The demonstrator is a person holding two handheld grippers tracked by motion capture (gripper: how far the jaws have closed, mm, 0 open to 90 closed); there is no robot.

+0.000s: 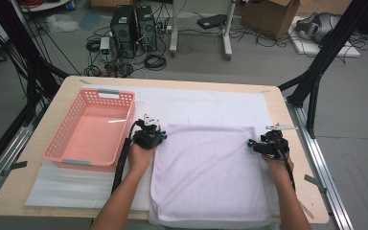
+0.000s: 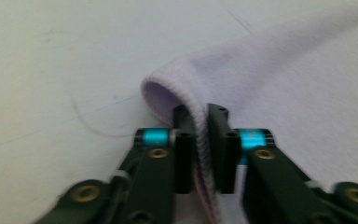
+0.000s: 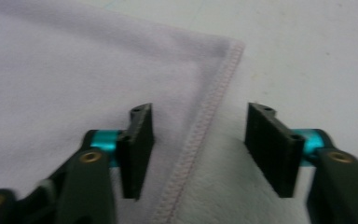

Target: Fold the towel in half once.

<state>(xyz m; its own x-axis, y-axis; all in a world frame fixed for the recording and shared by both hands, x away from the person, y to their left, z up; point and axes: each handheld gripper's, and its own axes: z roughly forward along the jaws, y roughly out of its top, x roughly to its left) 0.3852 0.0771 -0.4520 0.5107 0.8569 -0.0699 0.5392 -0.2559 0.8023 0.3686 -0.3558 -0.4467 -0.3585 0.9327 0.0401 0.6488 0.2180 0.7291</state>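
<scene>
**Gripping the far corners of the towel for a fold**

In the high view, a pale lilac rectangular terry towel [image 1: 210,172] is lying flat on the white padded sheet [image 1: 211,103] covering the wooden surface [image 1: 287,120], just right of an empty pink slotted plastic basket [image 1: 88,129]. The left gripper [image 1: 149,135] is sitting at the towel's far left corner and the right gripper [image 1: 264,143] at its far right corner. The work in hand looks like a fold, so both corners should be pinched firmly and evenly before lifting, and then carried together so the edges line up.

In the left gripper view, the jaws are pressing almost fully together on the towel's edge [image 2: 200,140], which is curling up into a small loop just beyond them. The hold seems secure.

In the right gripper view, the jaws are standing well apart, straddling the stitched hem [image 3: 205,126] near the corner and clamping nothing; the pads are not pressing on the cloth. This side would need to close over the hem before any lift, or the towel would skew.
</scene>
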